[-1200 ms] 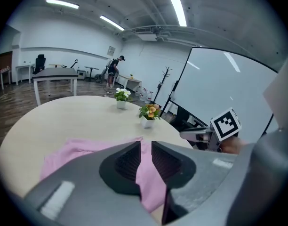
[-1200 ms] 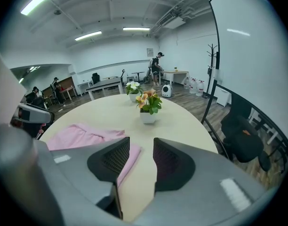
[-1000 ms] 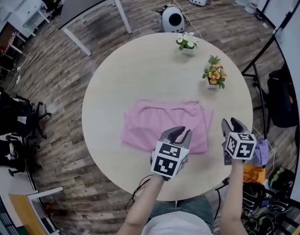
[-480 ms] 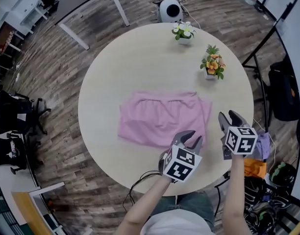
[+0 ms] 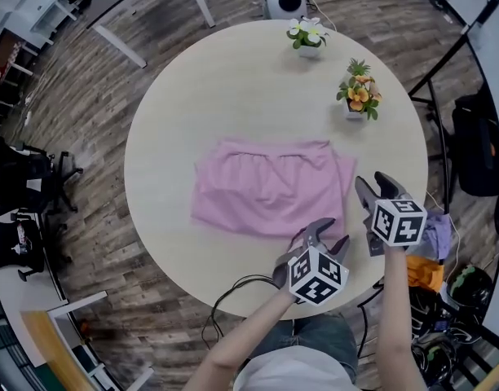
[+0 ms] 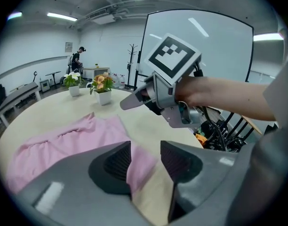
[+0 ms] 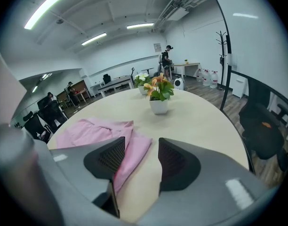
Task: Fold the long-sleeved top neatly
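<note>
One pink long-sleeved top (image 5: 266, 190) lies flat near the middle of the round table (image 5: 184, 96). It forms a broad rectangle, with the sleeves apparently folded in and a doubled flap along its right edge. The left claw (image 5: 328, 236) hangs by the top's near right corner, jaws apart and nothing between them. The right claw (image 5: 373, 187) sits just off the right edge, also spread and empty. Judging by this, a further fold is being set up. To do it well, each claw should bite a corner through every layer. The cloth should be lifted only a little, so the layers do not slide. Both corners should travel together until edge meets edge. Two potted plants (image 5: 359, 98) stand well apart on the far side and pose no obstacle.
</note>
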{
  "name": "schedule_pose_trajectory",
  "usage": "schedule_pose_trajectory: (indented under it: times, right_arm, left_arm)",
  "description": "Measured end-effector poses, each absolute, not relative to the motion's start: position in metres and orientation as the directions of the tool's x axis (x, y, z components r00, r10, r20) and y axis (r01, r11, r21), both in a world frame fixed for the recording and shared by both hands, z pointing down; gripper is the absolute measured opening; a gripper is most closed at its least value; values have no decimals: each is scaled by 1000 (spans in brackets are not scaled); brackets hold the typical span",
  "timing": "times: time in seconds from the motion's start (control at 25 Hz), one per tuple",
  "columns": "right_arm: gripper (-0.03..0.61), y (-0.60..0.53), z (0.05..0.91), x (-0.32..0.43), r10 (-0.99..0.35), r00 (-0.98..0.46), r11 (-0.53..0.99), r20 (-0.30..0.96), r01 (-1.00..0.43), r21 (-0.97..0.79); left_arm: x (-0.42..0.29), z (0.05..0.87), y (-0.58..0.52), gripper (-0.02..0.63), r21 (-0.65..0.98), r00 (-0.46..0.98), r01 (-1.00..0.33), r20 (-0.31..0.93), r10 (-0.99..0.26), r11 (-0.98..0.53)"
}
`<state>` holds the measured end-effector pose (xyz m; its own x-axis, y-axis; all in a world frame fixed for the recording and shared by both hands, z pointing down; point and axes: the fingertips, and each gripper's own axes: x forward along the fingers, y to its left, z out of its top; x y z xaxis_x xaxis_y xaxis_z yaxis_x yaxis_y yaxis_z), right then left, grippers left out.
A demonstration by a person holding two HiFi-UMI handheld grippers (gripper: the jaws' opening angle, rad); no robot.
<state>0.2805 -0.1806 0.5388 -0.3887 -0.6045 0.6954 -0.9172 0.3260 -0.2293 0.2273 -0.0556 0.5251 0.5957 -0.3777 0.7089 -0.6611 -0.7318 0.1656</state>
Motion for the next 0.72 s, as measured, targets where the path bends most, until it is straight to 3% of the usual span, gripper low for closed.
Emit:
schedule_pose_trajectory:
  times: [0.72]
  right_arm:
    - [297,-205,574,254,-533,-450,353,716,-888,-296]
  left_arm:
    - [251,591,-33,207,127,520,-616,807,-280,-778]
